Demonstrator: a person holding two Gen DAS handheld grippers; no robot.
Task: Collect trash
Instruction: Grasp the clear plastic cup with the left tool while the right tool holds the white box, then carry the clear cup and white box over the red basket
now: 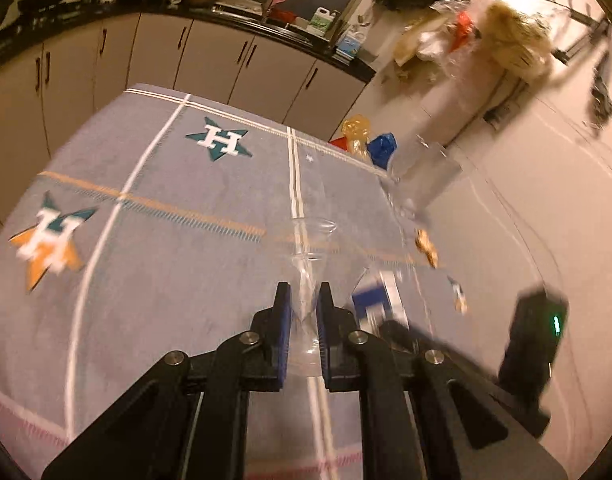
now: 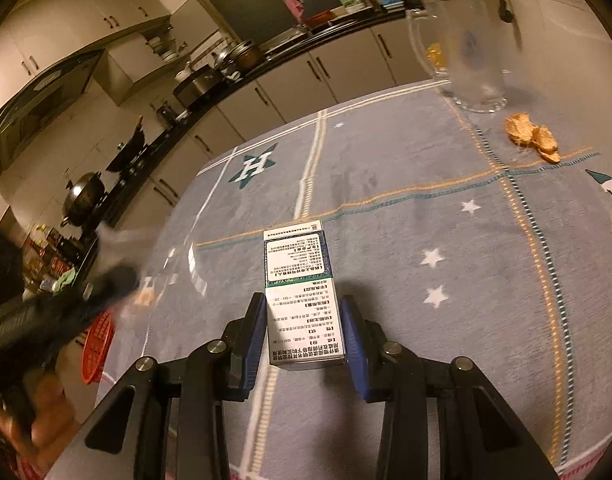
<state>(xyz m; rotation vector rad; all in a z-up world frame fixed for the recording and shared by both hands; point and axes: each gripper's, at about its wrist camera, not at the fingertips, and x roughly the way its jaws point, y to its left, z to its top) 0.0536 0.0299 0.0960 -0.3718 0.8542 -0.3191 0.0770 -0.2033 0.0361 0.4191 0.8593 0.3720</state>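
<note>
Lower centre of the left wrist view: left hand-held gripper point(image 1: 304, 300), blue pads drawn close and pinching a clear plastic cup point(image 1: 308, 264), crumpled thin between them; the cup's rim points up-frame over the grey star-patterned cloth point(image 1: 165, 272) on the counter.

Lower centre of the right wrist view: right hand-held gripper point(image 2: 303, 312), jaws partly spread, straddling a printed medicine box point(image 2: 301, 296) that lies flat on the cloth. Left pad appears to touch the box side; right pad stands just clear, though the angle makes contact hard to judge.

Upper right, right wrist view: clear glass mug point(image 2: 462, 52), upright on the cloth. Just below and right of it: orange-tan peel or snack scraps point(image 2: 532, 136), loose on the cloth.

Lower left, right wrist view: red mesh basket point(image 2: 97, 348) beyond the counter edge, partly hidden by the blurred left tool.

Top of both views: kitchen cabinets point(image 1: 209, 52) with cookware above.
</note>
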